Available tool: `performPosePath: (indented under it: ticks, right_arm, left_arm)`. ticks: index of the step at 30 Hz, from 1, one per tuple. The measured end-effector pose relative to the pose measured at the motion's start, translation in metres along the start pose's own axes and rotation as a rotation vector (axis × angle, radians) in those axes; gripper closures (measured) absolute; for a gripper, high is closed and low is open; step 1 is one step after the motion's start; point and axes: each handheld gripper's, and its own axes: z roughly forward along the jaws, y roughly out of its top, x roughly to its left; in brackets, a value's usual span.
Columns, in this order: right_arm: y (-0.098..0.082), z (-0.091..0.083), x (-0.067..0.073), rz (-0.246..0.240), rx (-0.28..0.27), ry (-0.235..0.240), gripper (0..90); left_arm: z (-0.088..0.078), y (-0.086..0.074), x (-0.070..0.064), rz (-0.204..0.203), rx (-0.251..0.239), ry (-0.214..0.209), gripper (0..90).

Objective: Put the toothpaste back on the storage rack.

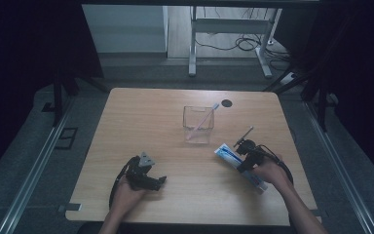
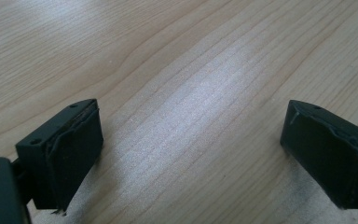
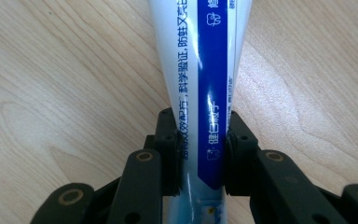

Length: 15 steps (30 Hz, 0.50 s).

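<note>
The right gripper [image 3: 200, 154] clamps the white-and-blue toothpaste tube [image 3: 200, 70], its long axis pointing far-left toward the clear square plastic cup [image 1: 197, 125]; the left gripper [image 2: 191, 154] gapes empty.

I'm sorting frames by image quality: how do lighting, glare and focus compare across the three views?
High view: dim and dark at the edges, soft; the clear cup is faint against the table. Left gripper view: bright sheen on the bare wood between the open left gripper, grain sharp. Right gripper view: white glare streaks on the toothpaste tube, print readable; the right gripper is slightly soft.
</note>
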Motion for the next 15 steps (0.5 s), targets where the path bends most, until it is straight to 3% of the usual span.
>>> performPosePath:
  ticks: [9,15]
  right_arm:
    - [-0.002,-0.015,0.003,-0.016,-0.073,-0.021,70.9]
    - [-0.002,-0.025,0.004,-0.013,-0.133,-0.006,70.9]
  left_arm:
    - [0.000,0.000,0.000,0.000,0.000,0.000,5.5]
    - [0.000,0.000,0.000,0.001,0.000,0.000,5.5]
